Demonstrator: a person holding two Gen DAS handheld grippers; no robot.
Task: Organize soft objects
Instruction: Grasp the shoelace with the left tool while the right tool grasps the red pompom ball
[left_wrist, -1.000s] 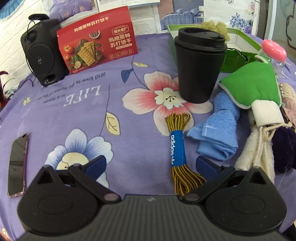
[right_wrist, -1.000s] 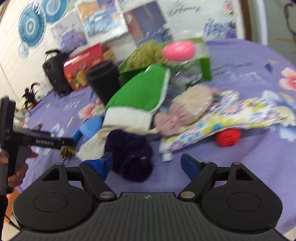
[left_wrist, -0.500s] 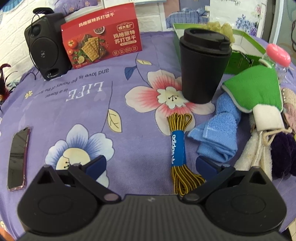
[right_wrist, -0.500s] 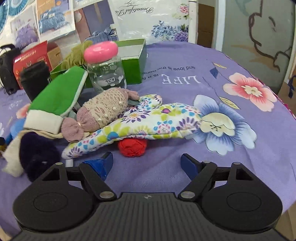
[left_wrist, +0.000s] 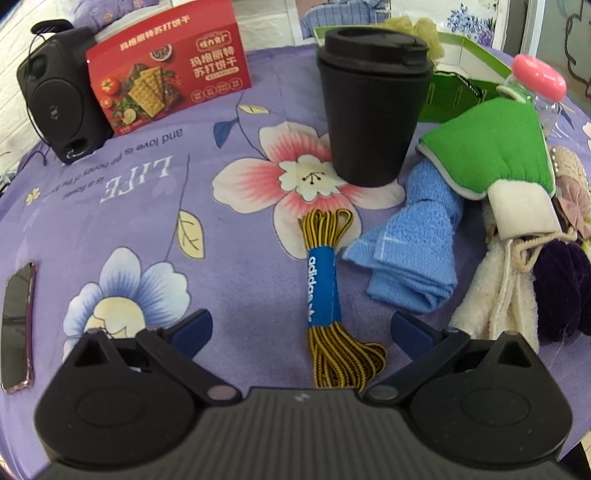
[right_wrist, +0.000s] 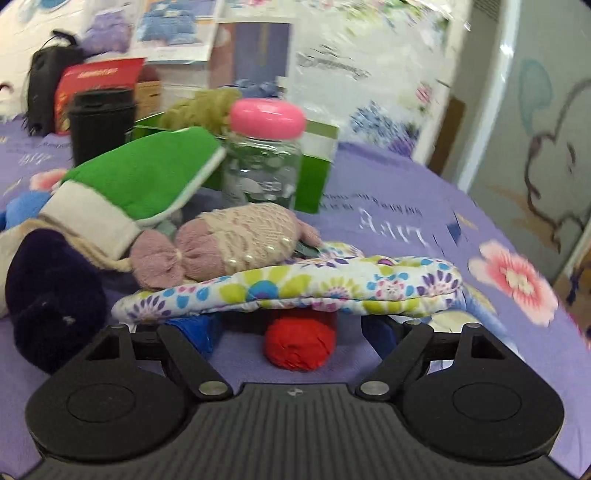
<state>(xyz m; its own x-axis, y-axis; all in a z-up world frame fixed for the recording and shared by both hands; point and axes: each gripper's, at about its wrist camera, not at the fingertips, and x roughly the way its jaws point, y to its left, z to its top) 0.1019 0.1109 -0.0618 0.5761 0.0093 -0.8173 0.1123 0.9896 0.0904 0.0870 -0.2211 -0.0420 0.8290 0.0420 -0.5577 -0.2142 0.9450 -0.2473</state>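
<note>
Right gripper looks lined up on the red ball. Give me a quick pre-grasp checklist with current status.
1. Right gripper open: ok, fingers spread either side of the red ball.
2. Ball centred in the gap: ok.
3. Ball clear of other items: not ok, floral padded mitt overhangs its top.
4. Fingertips visible: not ok, partly hidden under the mitt.
5. Left gripper out of the way: ok, open over the striped laces, holding nothing.
6. Green box has room: cannot tell.
</note>
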